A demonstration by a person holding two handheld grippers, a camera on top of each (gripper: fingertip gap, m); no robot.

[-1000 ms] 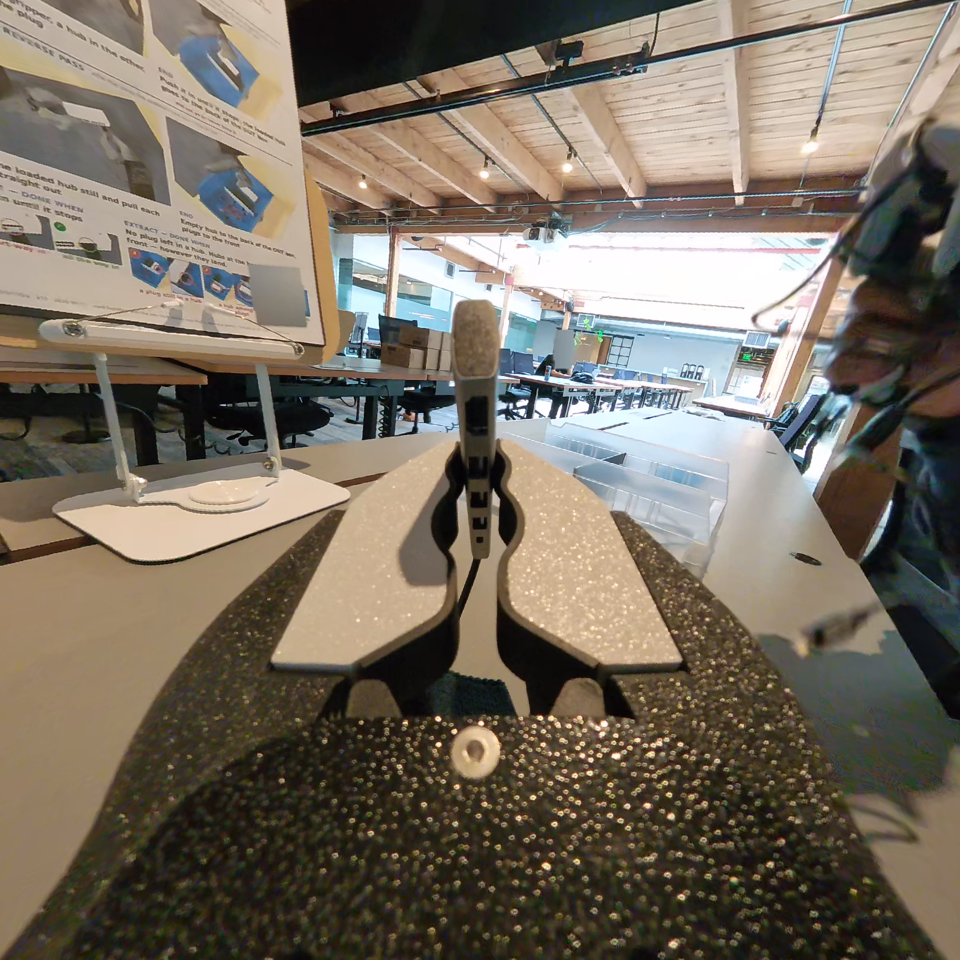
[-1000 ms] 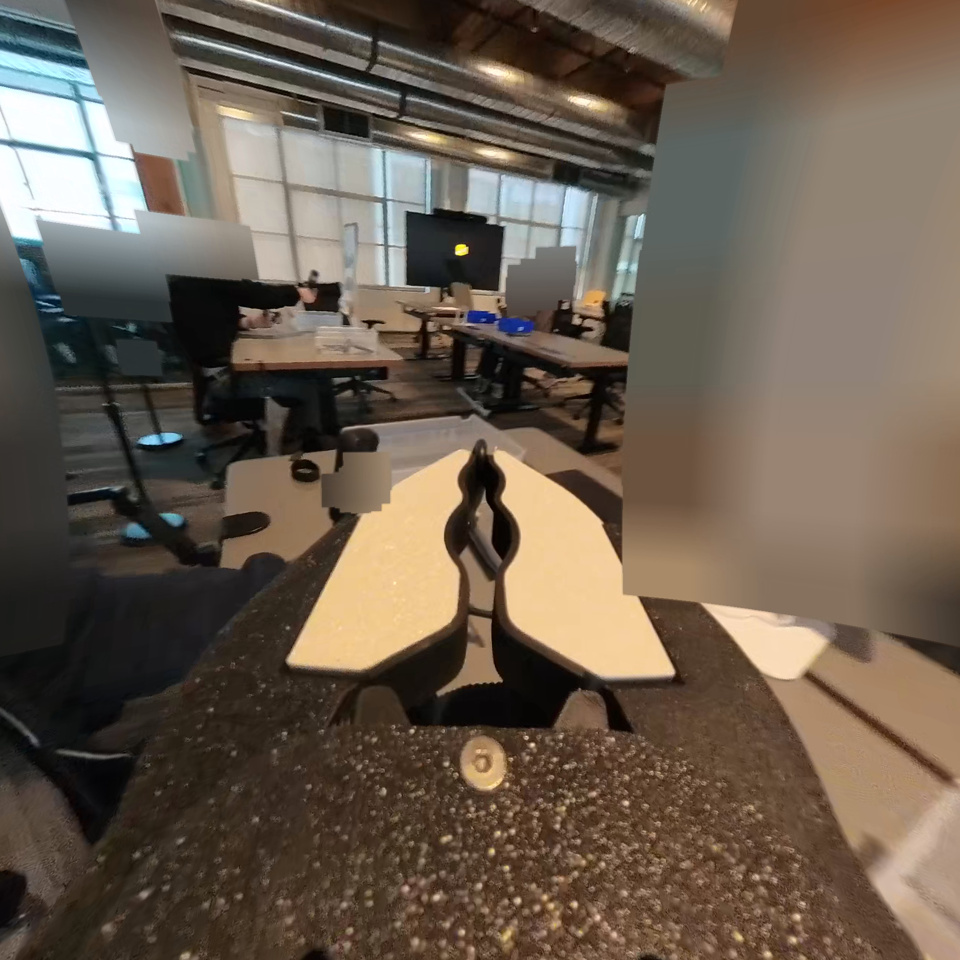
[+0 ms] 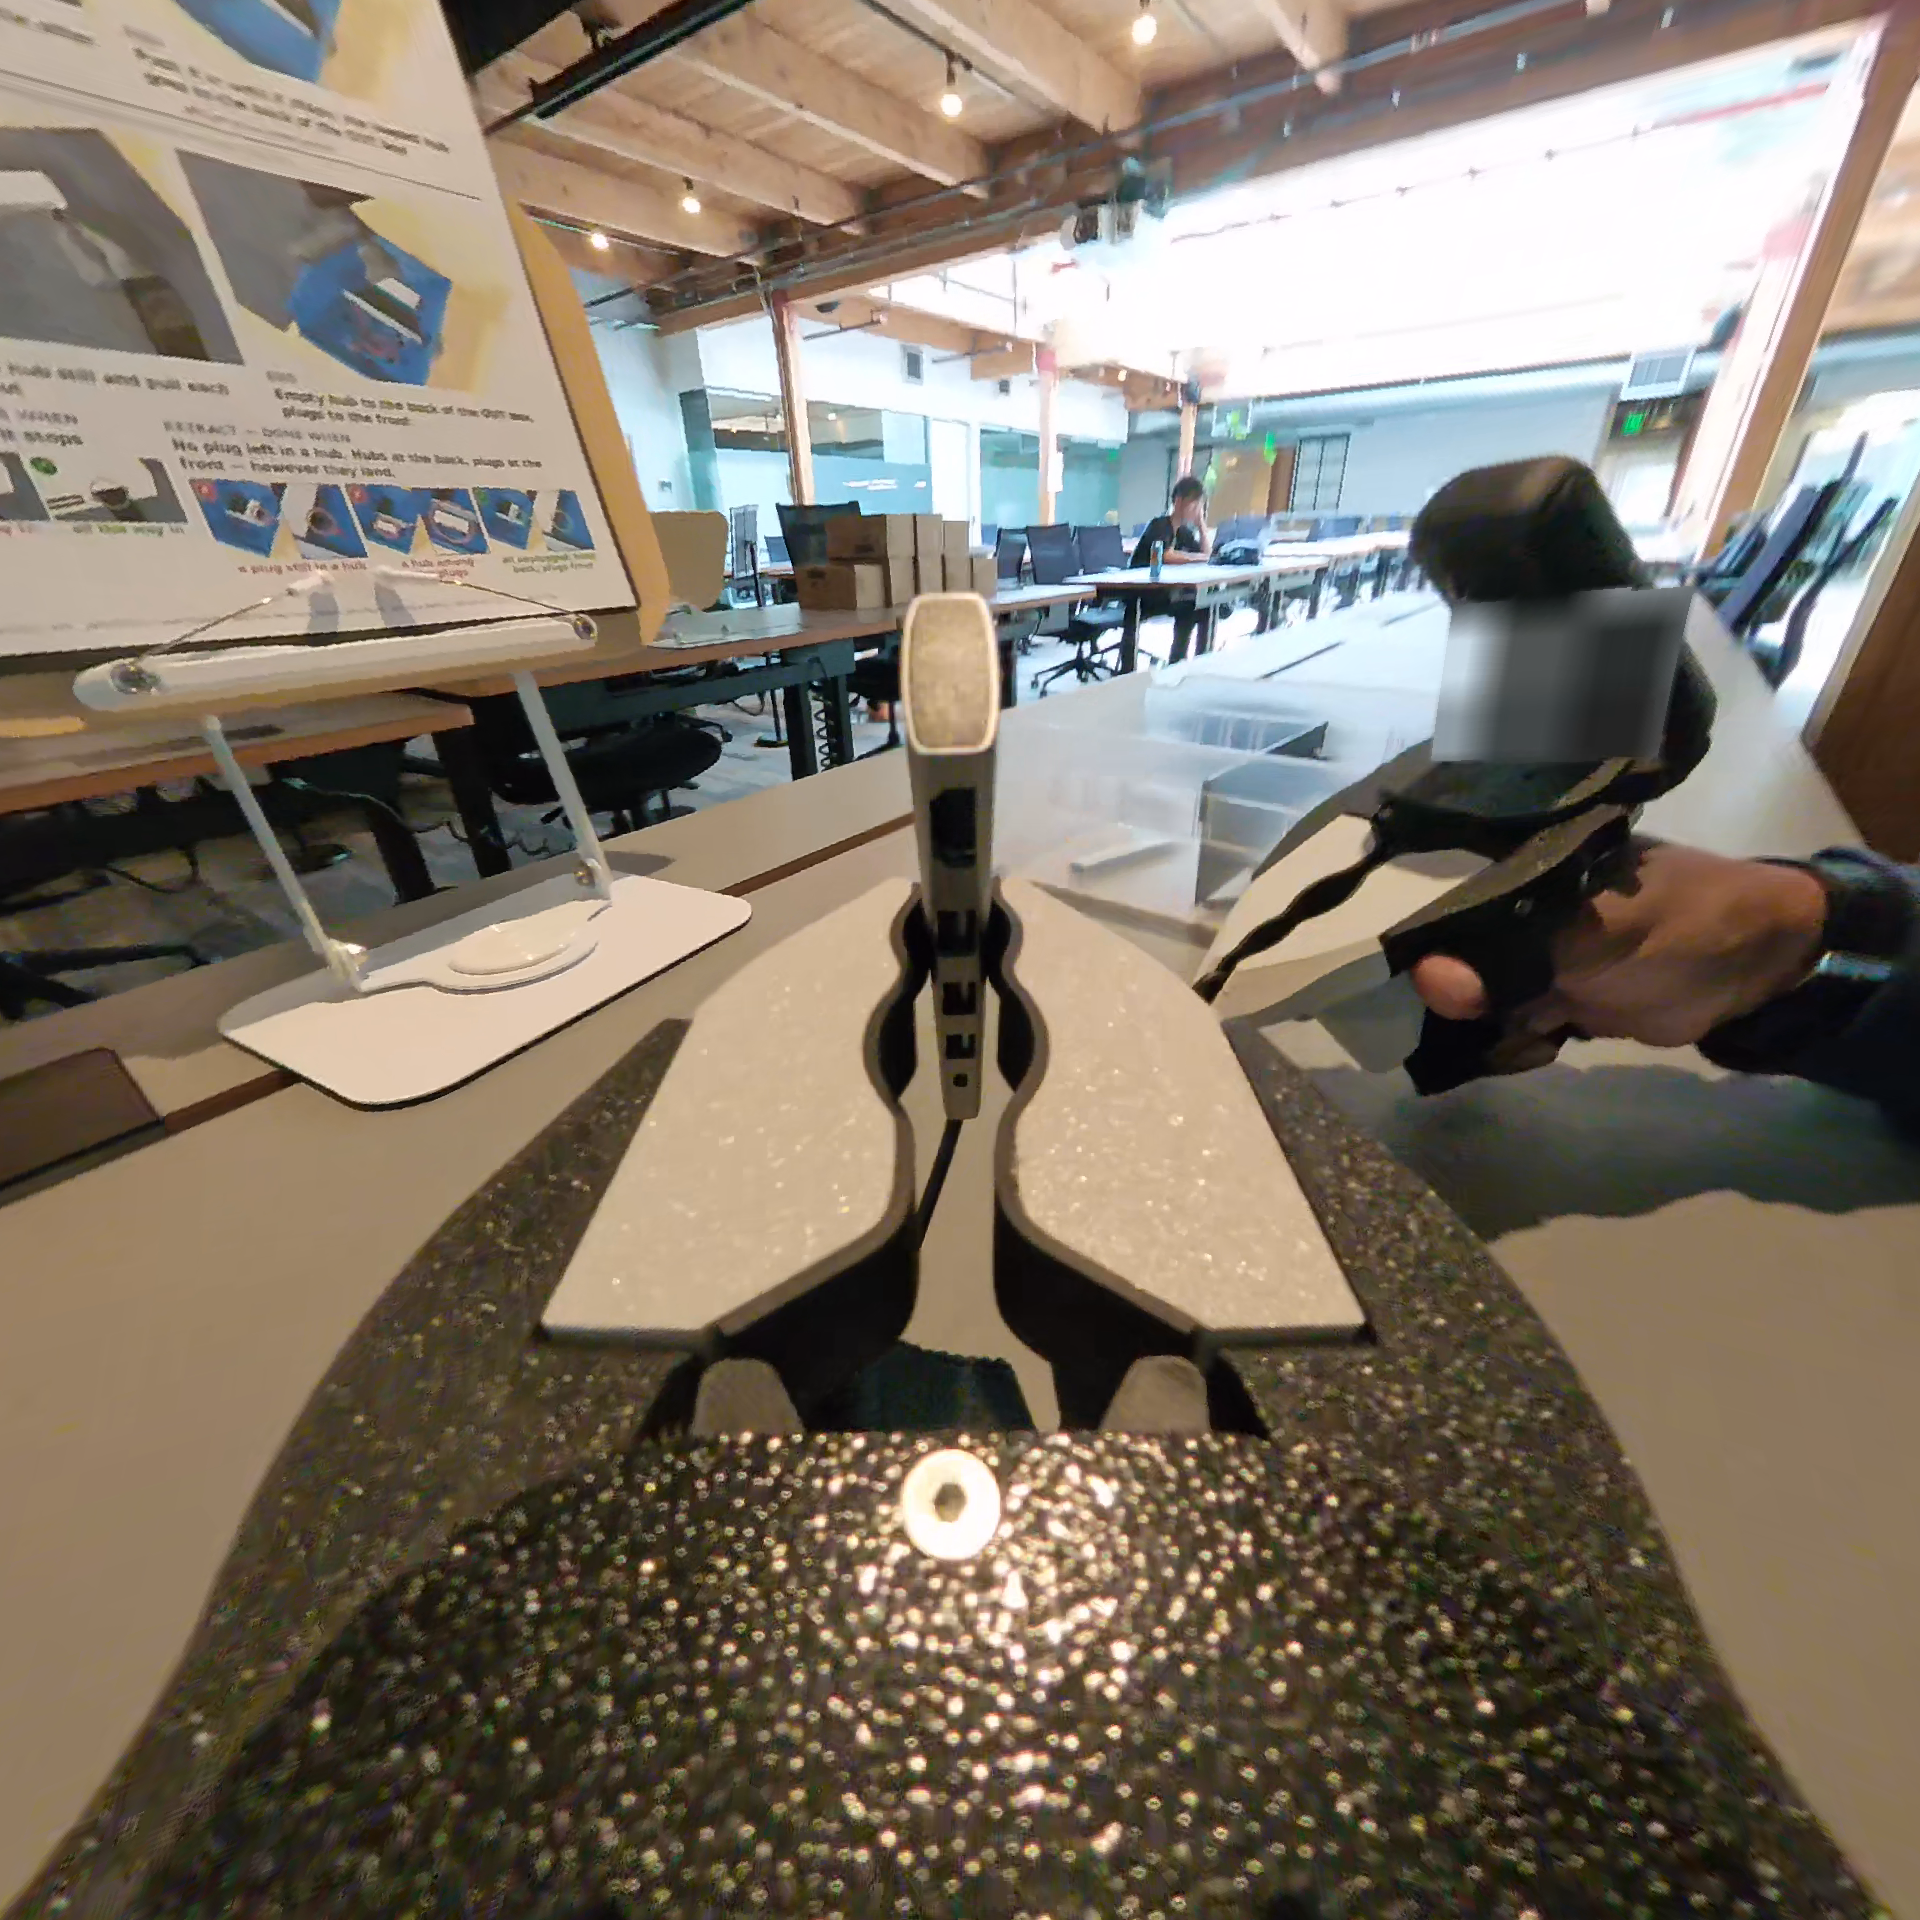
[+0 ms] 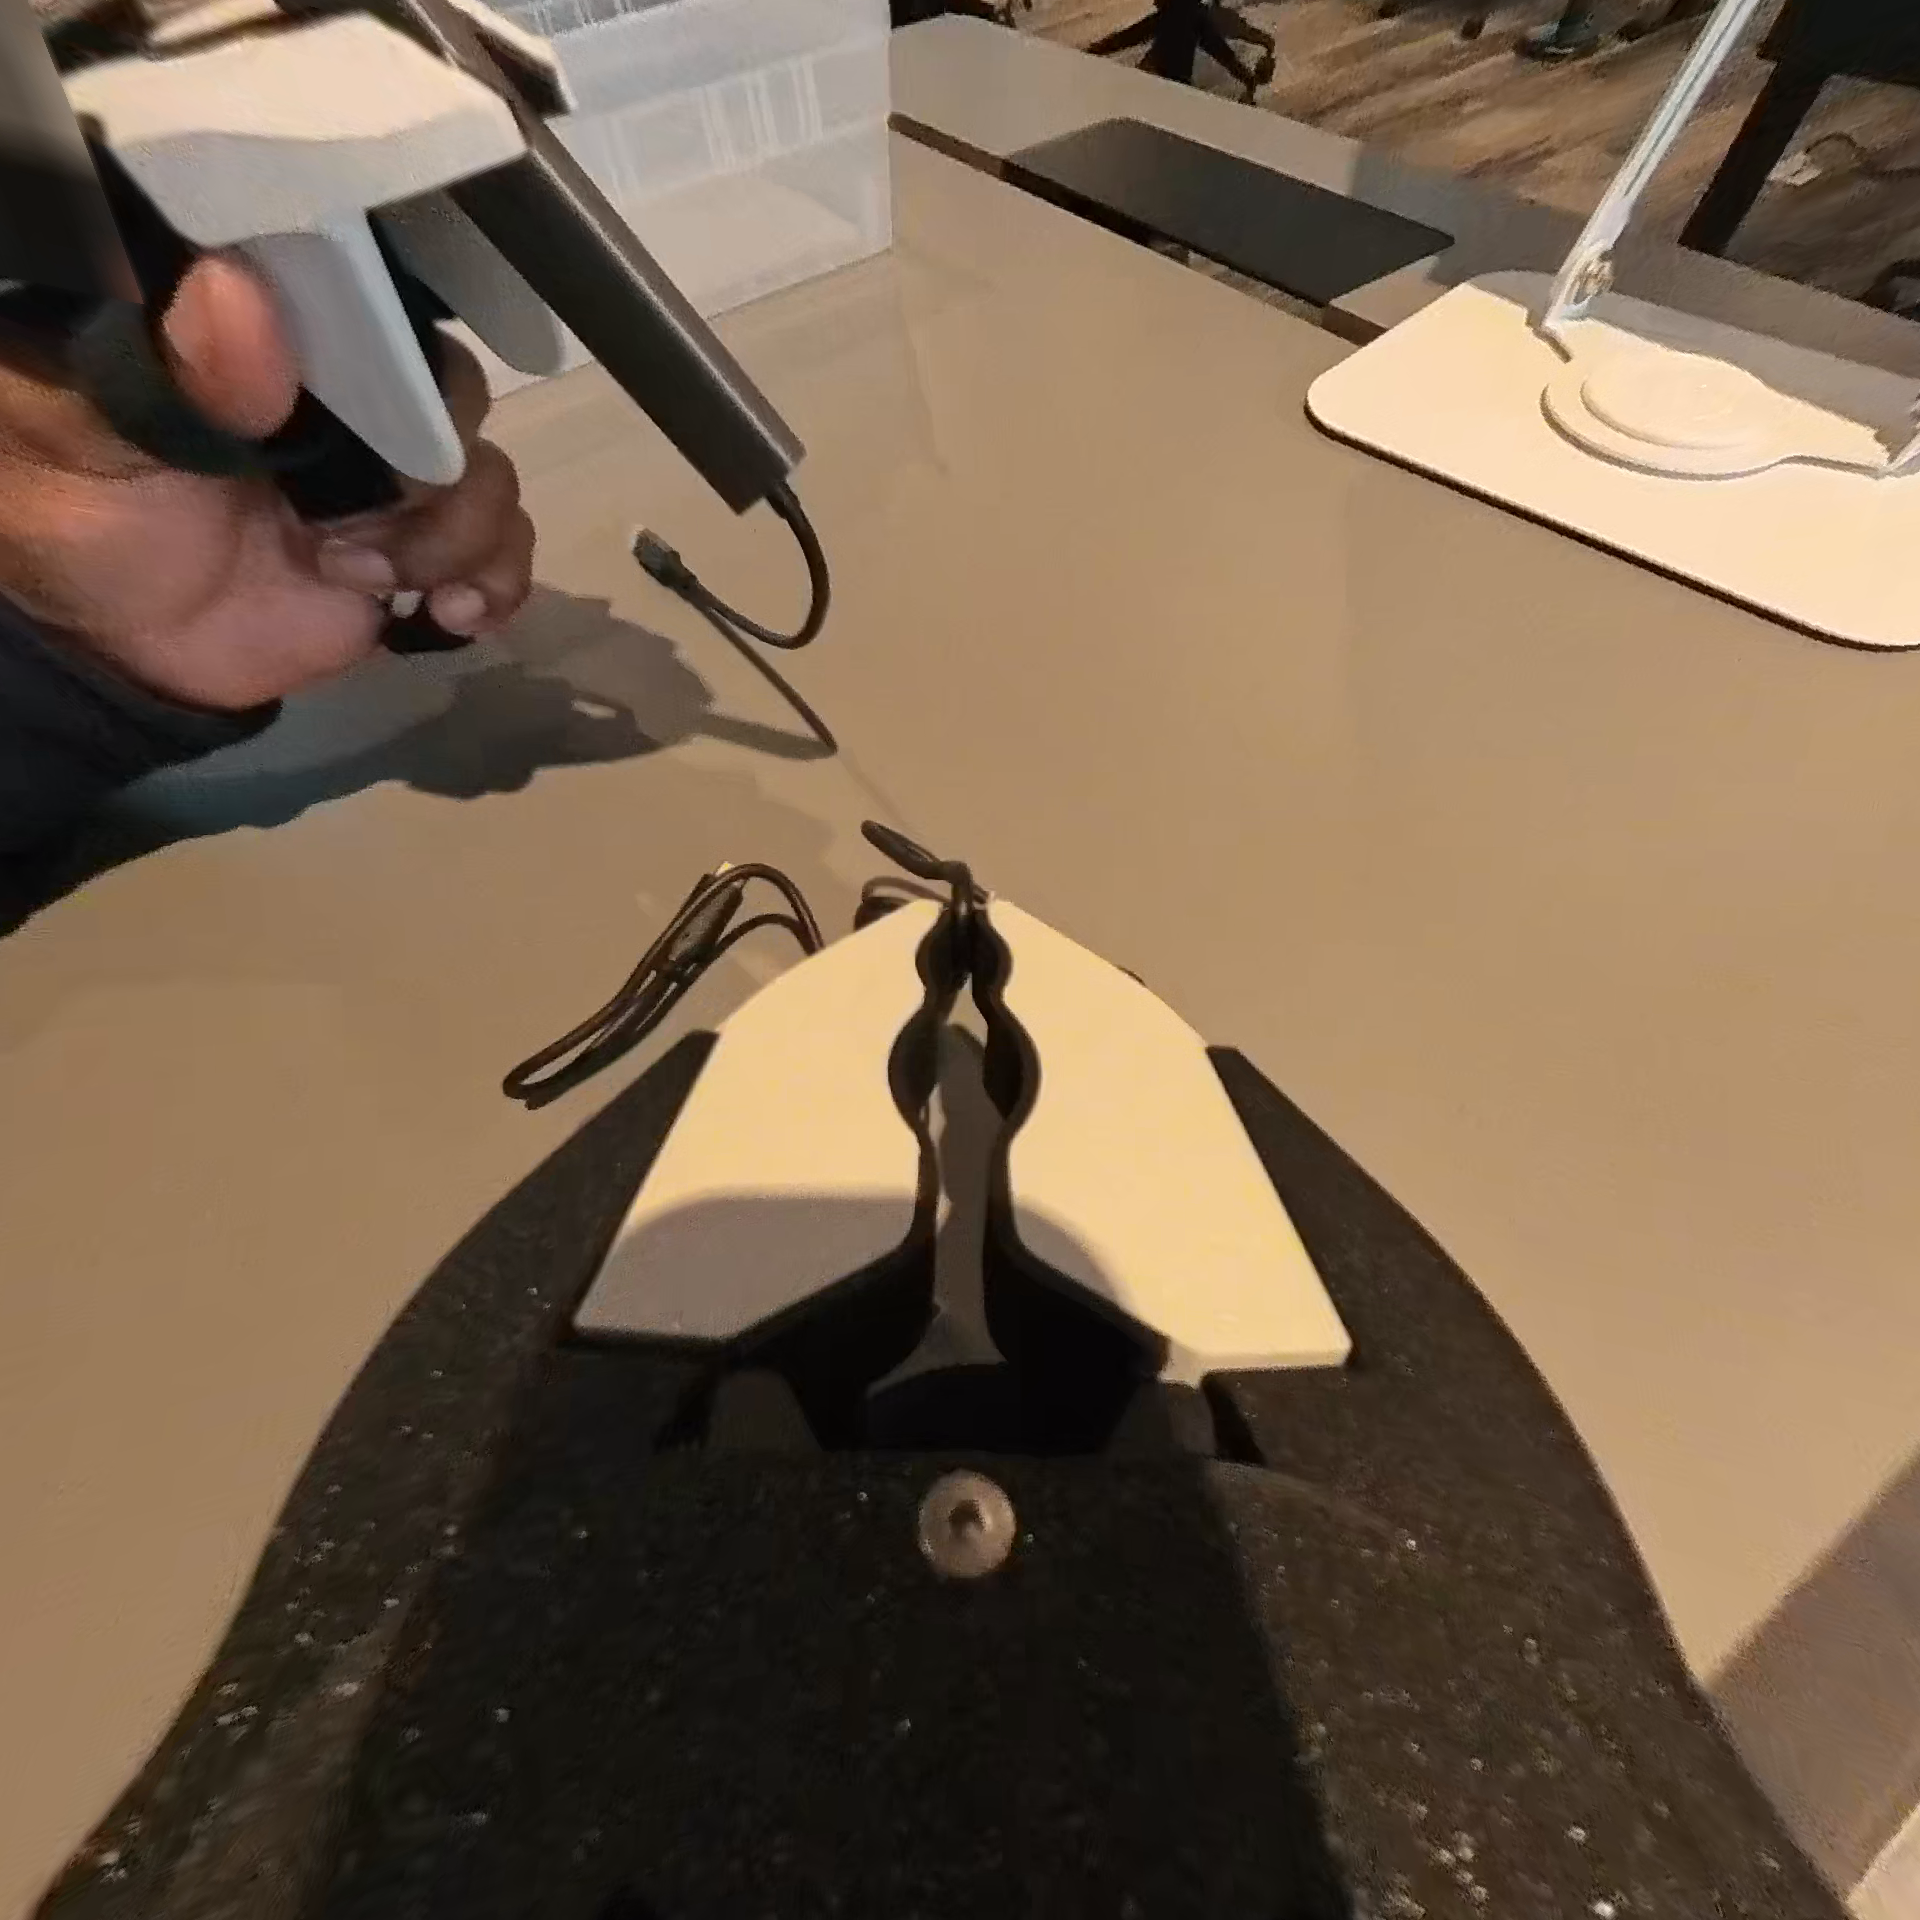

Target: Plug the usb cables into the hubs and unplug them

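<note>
On the grey-beige tabletop (image 4: 1195,644), near the middle, a thin black usb cable (image 4: 665,977) lies in a loose bundle. The right gripper (image 4: 958,914) points down at it, its pale fingers drawn together on a strand of that cable at their tips; most of the bundle spills out toward ten o'clock of the tips. Up at eleven o'clock in the right wrist view, the left gripper (image 3: 951,914) is held off the table by a hand (image 4: 197,540) and is clamped on a slim dark-grey metal usb hub (image 3: 948,821). In its own view the hub stands upright between the fingers, port slots facing the camera, its top end well above them. The hub's short black pigtail lead (image 4: 790,582) curls below it, the plug end hanging free above the table.

A white flat-based document stand (image 3: 468,966) sits at ten o'clock in the left view, carrying a printed instruction sheet (image 3: 260,312). A clear plastic divided bin (image 3: 1195,769) rests at one o'clock behind the hub. The other hand (image 3: 1662,966) grips the right gripper at three o'clock.
</note>
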